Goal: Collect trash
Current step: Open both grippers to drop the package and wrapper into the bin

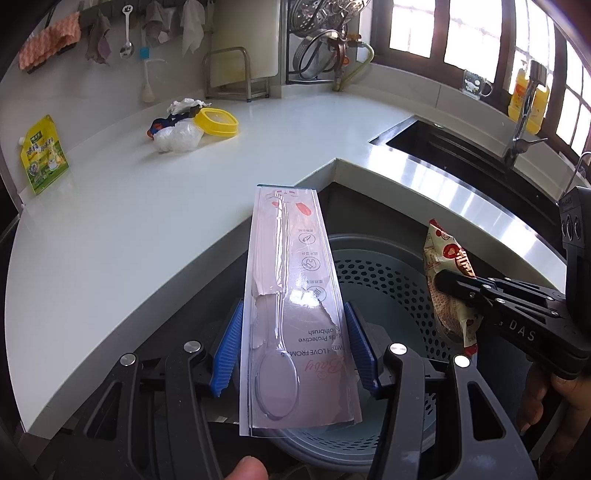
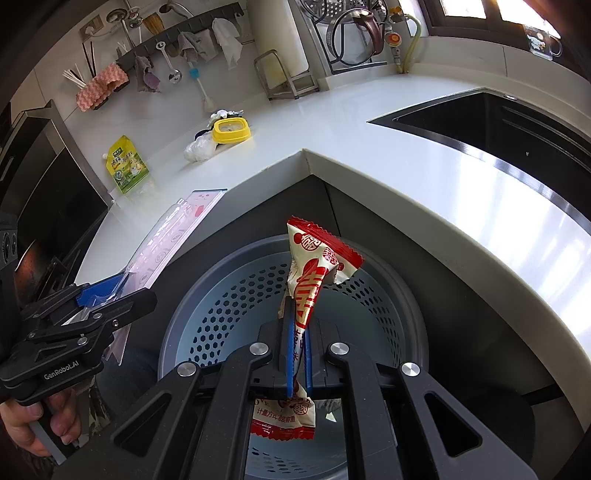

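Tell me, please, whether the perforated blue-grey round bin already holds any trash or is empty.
Apparently empty: the perforated blue-grey round bin shows only bare walls and floor where visible; the tongs hide part of it.

A home kitchen: a white L-shaped surface with a sunken sink, a faucet, hanging cloths and ladle, and stacked pot lids.

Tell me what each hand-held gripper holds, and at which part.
Left hand-held gripper: toothbrush package, clamped across its long edges near one end. Right hand-held gripper: snack wrapper, pinched near its middle.
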